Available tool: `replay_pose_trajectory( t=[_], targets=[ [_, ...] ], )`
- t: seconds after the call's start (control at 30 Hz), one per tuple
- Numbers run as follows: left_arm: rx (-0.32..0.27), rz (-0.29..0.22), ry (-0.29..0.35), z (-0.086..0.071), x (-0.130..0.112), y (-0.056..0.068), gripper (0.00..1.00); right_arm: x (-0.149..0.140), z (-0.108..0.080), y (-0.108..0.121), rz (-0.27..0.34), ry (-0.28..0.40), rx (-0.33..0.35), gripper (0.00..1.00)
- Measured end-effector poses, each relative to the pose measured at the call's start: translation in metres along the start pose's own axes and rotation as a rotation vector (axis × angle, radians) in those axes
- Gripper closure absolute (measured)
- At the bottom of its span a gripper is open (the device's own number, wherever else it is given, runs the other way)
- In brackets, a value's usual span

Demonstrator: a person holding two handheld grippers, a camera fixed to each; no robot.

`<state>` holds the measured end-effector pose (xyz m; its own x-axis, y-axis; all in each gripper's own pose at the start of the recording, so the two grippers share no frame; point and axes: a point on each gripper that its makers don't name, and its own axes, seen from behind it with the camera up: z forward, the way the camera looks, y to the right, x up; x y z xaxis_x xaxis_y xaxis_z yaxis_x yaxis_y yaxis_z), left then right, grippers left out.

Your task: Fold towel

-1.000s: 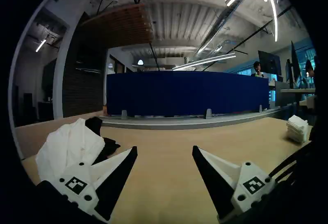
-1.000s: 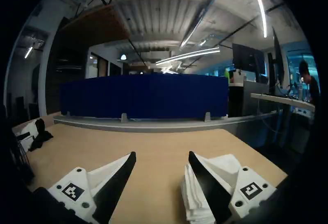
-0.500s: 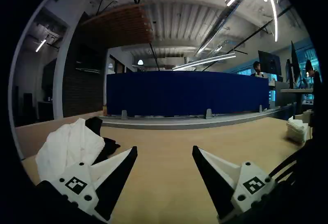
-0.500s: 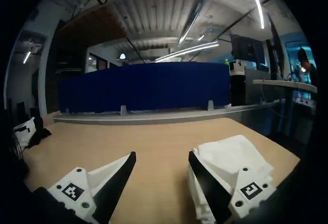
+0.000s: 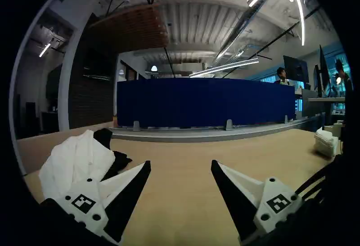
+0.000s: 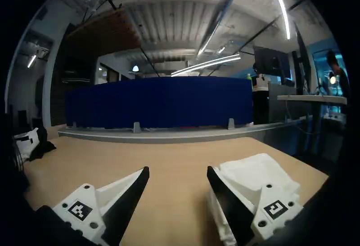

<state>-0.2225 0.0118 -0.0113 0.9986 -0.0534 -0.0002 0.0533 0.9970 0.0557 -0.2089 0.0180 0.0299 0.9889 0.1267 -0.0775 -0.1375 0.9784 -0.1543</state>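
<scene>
Towel crumpled beside left hand-held gripper, axis unclear

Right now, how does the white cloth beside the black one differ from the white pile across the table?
The loose towel lies crumpled in a heap; the towel stack is folded in layers. The loose towel touches a black cloth; the towel stack sits alone. Both are white, on the table.

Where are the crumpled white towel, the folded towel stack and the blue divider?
Crumpled white towel (image 5: 76, 160): left gripper view, bunched middle.
Folded white towel stack (image 6: 258, 167): right gripper view, top layer.
Long blue divider (image 5: 202, 102): left gripper view, front face.
</scene>
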Motion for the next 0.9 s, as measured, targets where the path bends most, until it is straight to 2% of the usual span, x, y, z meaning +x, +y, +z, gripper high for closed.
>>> replay_pose_trajectory(
  t=[0.37,0.6,0.9],
  targets=[
    [0.000,0.000,0.000,0.001,0.000,0.000,0.00,-0.002,-0.005,-0.005,-0.013,0.010,0.000,0.01],
    [0.000,0.000,0.000,0.002,-0.001,0.000,0.00,-0.001,-0.008,-0.008,-0.033,0.045,0.003,0.01],
    [0.000,0.000,0.000,0.002,-0.001,0.000,0.00,0.004,-0.013,-0.008,-0.032,0.056,0.006,0.01]
  ],
)
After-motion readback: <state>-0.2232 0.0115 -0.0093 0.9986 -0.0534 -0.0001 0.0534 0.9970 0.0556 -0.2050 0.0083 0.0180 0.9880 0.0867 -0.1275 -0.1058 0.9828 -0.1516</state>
